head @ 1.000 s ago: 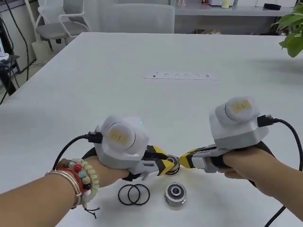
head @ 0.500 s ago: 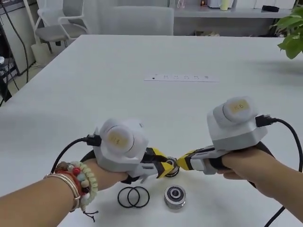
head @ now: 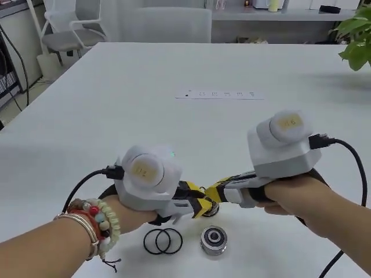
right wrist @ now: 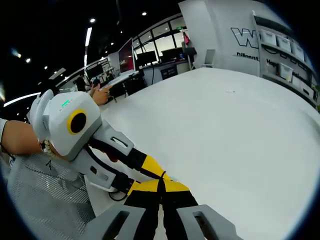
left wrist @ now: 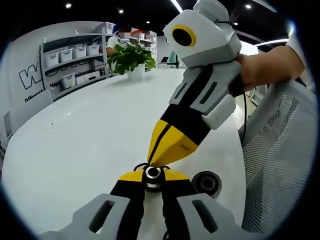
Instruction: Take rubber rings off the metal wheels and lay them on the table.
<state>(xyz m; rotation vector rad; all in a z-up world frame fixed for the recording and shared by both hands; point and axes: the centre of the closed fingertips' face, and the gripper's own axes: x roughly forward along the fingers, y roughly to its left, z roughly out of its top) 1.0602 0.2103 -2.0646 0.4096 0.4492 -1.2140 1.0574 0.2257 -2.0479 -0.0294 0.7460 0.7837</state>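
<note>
My left gripper point(head: 204, 204) is shut on a small metal wheel point(head: 211, 208), held just above the white table point(head: 174, 133). In the left gripper view the wheel point(left wrist: 153, 174) sits between my yellow tips, and the right gripper point(left wrist: 159, 159) comes down onto it from above, jaws together, pinching a thin black rubber ring point(left wrist: 140, 167) at the wheel's edge. The right gripper view has its own tips point(right wrist: 161, 189) pressed together against the left gripper point(right wrist: 152, 172). Two loose rubber rings point(head: 163, 240) lie on the table beside a second metal wheel point(head: 214, 239).
A white power strip point(head: 220, 94) lies mid-table. A green plant point(head: 356, 40) stands at the far right and chairs point(head: 72, 26) beyond the far edge. Black cables trail from both grippers toward me. Open tabletop stretches ahead.
The right gripper has moved left and slightly up, closing in over the left gripper's tips at the wheel. The left gripper, loose rings and second wheel stay put.
</note>
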